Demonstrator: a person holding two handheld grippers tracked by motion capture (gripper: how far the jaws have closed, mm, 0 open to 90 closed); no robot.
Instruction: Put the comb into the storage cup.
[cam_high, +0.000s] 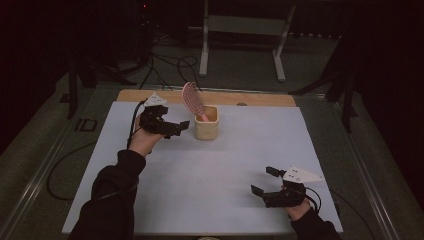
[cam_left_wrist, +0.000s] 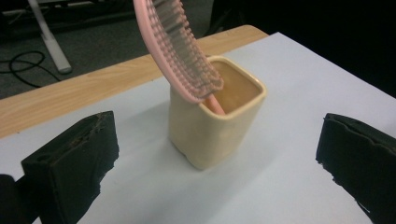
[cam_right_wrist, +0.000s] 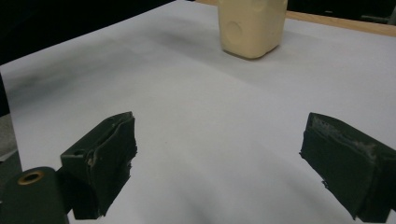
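A cream square cup (cam_high: 206, 124) (cam_left_wrist: 212, 126) (cam_right_wrist: 252, 25) stands upright on the white sheet near the table's far edge. A pink hairbrush (cam_high: 192, 100) (cam_left_wrist: 177, 51) stands in it, handle down, with its head leaning out toward the left. My left gripper (cam_high: 176, 129) (cam_left_wrist: 219, 158) is open just left of the cup, its jaws wide apart and short of the cup. My right gripper (cam_high: 265, 181) (cam_right_wrist: 224, 163) is open over bare sheet at the near right, nothing between its jaws.
The white sheet (cam_high: 215, 170) covers most of the table; a strip of wooden tabletop (cam_high: 260, 98) shows at the far edge. Behind the table stand a white metal frame (cam_high: 240, 30) and loose cables (cam_high: 170, 65) on the floor.
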